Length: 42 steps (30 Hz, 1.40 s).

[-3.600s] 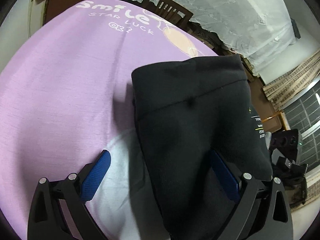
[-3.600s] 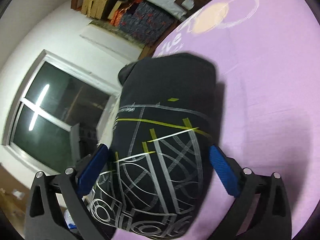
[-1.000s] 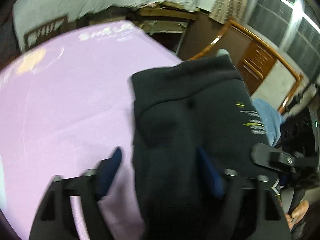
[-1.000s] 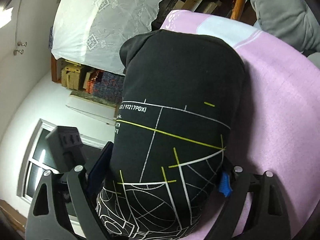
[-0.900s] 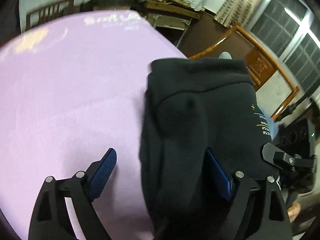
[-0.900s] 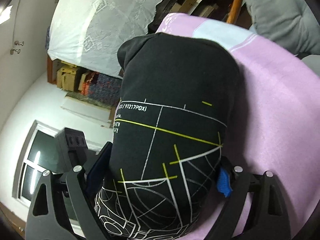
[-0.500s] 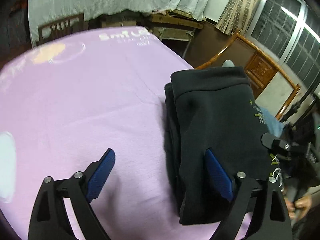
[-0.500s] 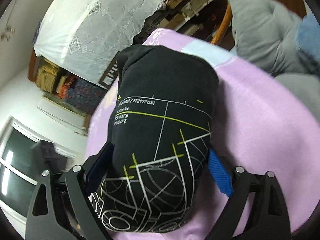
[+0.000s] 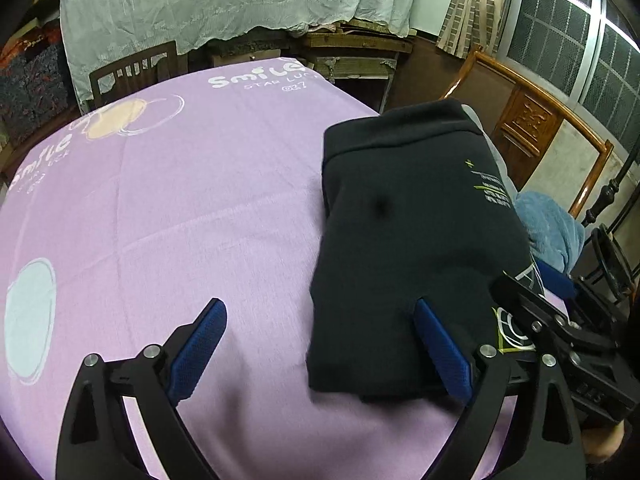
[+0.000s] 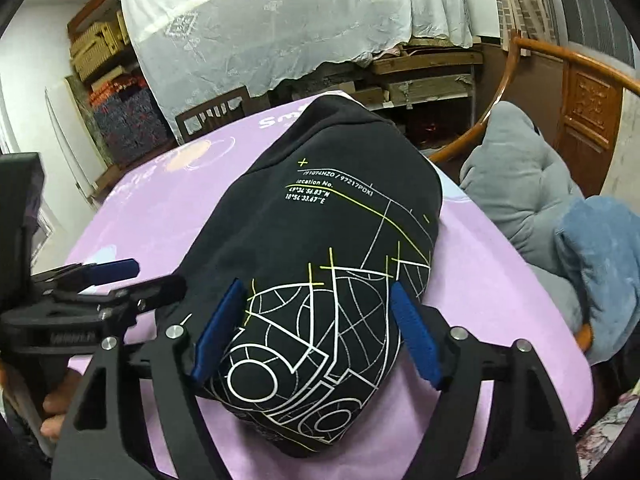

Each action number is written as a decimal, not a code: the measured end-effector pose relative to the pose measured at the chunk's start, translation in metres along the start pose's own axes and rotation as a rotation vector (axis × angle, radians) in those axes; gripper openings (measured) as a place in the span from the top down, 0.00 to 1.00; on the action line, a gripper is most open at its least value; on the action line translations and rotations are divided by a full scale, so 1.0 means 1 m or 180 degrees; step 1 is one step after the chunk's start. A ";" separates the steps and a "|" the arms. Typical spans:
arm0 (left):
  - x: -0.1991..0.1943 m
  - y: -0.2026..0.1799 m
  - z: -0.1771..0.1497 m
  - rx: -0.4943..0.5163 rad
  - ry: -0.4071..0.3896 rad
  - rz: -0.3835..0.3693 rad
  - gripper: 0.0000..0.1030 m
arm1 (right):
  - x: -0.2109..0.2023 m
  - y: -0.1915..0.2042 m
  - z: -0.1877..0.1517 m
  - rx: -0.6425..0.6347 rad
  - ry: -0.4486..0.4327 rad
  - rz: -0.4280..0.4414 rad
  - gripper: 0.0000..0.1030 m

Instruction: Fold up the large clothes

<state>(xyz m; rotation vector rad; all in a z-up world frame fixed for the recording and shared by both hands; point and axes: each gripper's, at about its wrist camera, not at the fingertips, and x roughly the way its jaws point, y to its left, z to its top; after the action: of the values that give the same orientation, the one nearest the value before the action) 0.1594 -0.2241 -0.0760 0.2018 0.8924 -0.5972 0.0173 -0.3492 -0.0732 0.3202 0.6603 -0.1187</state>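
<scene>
My left tool point(image 9: 318, 344) and right tool point(image 10: 314, 330) both gape released, the folded black sweatshirt point(image 10: 320, 272) lying on the desk point(image 9: 160, 208) between them, blue blanket point(image 10: 600, 272) beyond my right.

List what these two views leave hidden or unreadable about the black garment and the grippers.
- Garment: near right corner hidden in the left wrist view by the right gripper.
- Its underside and inner folds: hidden in both views by its top layer.
- Small print: too small to read surely.
- Left gripper: jaws wide; right finger's contact with cloth unclear.
</scene>
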 end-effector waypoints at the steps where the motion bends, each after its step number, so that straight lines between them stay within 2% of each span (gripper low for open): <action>1: -0.006 -0.002 -0.002 0.0006 -0.0031 0.0024 0.08 | -0.003 0.002 -0.001 -0.0024 0.0003 -0.0033 0.29; 4: -0.025 -0.004 -0.007 -0.0006 -0.0155 0.0049 0.08 | -0.024 -0.001 -0.001 0.0141 -0.0089 -0.0092 0.27; 5: -0.034 -0.005 -0.009 -0.0025 -0.0208 0.0041 0.08 | -0.035 0.000 -0.003 0.0140 -0.0107 -0.0084 0.17; 7: -0.047 -0.008 -0.011 -0.0035 -0.0286 0.0027 0.08 | -0.052 0.006 -0.007 0.0074 -0.0134 -0.0047 0.12; 11: -0.077 -0.021 -0.018 0.0016 -0.0501 0.0129 0.07 | -0.093 0.021 -0.014 -0.0131 -0.0350 -0.0221 0.07; 15: -0.106 -0.032 -0.031 0.0060 -0.0679 0.0162 0.04 | -0.128 0.034 -0.019 -0.0249 -0.0600 -0.0285 0.05; 20: -0.132 -0.041 -0.042 0.0107 -0.0801 0.0153 0.04 | -0.156 0.042 -0.025 -0.0297 -0.0741 -0.0263 0.05; 24: -0.140 -0.047 -0.050 0.0173 -0.0844 0.0163 0.04 | -0.162 0.038 -0.029 -0.0217 -0.0740 -0.0156 0.05; 29: -0.127 -0.048 -0.052 0.0202 -0.0751 0.0139 0.04 | -0.147 0.034 -0.030 -0.0115 -0.0586 -0.0067 0.05; 33: -0.118 -0.044 -0.052 0.0213 -0.0763 0.0315 0.04 | -0.133 0.035 -0.029 -0.0080 -0.0463 -0.0009 0.05; 42: -0.114 -0.040 -0.053 0.0163 -0.0653 0.0237 0.04 | -0.127 0.037 -0.030 -0.0059 -0.0426 -0.0003 0.05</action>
<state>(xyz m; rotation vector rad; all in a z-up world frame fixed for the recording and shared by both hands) 0.0472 -0.1895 -0.0169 0.2150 0.6691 -0.5609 -0.0924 -0.3037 -0.0072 0.2915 0.5288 -0.1335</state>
